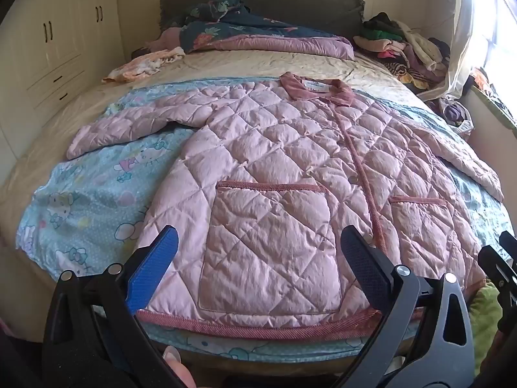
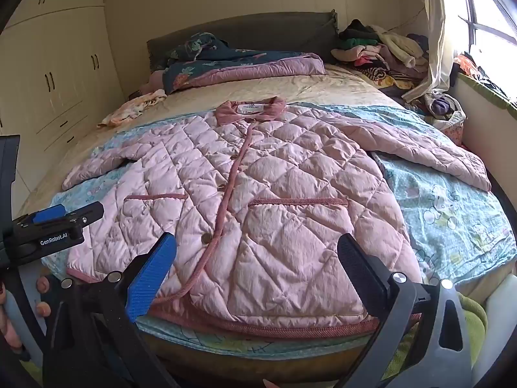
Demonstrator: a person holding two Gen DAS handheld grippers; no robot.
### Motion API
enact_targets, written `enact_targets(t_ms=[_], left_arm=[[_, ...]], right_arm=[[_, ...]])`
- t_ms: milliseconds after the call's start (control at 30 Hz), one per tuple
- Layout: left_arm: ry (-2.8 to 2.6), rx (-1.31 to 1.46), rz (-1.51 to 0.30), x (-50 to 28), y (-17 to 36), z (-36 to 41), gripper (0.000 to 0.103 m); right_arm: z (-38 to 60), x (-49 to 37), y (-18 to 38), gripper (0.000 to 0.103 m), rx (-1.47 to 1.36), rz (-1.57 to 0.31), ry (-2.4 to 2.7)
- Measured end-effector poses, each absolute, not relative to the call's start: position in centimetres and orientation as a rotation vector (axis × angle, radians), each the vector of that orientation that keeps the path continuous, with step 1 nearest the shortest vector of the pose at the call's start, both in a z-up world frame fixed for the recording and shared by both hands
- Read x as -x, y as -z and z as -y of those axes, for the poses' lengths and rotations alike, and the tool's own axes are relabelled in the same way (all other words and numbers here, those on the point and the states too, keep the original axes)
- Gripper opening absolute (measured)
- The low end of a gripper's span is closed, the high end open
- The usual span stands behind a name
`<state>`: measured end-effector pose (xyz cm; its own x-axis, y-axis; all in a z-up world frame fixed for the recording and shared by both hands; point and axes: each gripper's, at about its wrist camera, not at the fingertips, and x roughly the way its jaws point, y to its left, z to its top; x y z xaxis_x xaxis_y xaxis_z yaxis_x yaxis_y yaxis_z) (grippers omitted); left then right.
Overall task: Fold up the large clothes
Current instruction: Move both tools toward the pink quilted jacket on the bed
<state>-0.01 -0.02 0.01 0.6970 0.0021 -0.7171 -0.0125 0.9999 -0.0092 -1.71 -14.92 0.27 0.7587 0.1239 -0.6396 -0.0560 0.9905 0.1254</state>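
Note:
A pink quilted jacket (image 1: 278, 161) lies flat and face up on the bed, buttoned, collar far, hem near, both sleeves spread out to the sides. It also shows in the right wrist view (image 2: 258, 194). My left gripper (image 1: 258, 242) is open and empty, hovering over the jacket's left pocket near the hem. My right gripper (image 2: 258, 249) is open and empty above the right pocket and hem. The left gripper (image 2: 55, 223) also shows at the left edge of the right wrist view.
The jacket rests on a light blue cartoon-print sheet (image 1: 90, 190) over a beige bed (image 1: 252, 64). A dark floral quilt (image 1: 245, 29) lies at the headboard. A pile of clothes (image 2: 381, 51) sits at the far right corner. White wardrobes (image 1: 55, 51) stand at the left.

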Motion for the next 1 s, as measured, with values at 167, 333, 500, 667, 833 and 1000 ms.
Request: enact_targets(t_ms=[167,333,500,667,833,1000], left_arm=[[-0.008,0.014,-0.8,-0.01,0.03,0.07,0.094],[-0.009,0.015,-0.795,0.03,-0.03,0.01,0.094],[-0.007,0.017,-0.797,0.03,-0.02,0.0,0.094],[-0.008,0.017,-0.796,0.03,-0.02,0.0,0.094],[-0.008,0.017,-0.798,0.02,-0.02,0.0,0.094],[-0.006,0.018,-0.797,0.03,-0.03,0.0,0.094]], right_arm=[[14.86,1.81,-0.31,0.099,-0.103,-0.694,-0.099],[14.72,1.9,-0.34,0.099,-0.096,-0.694,-0.097],[14.9,1.91,-0.35,0.099,-0.095,-0.693,-0.095],[14.95,1.91,-0.29,0.099,-0.093,-0.693,-0.095],[14.96,1.91,-0.3,0.099,-0.092,-0.694,-0.094],[14.99,1.92,-0.31,0.099,-0.093,-0.693,-0.096]])
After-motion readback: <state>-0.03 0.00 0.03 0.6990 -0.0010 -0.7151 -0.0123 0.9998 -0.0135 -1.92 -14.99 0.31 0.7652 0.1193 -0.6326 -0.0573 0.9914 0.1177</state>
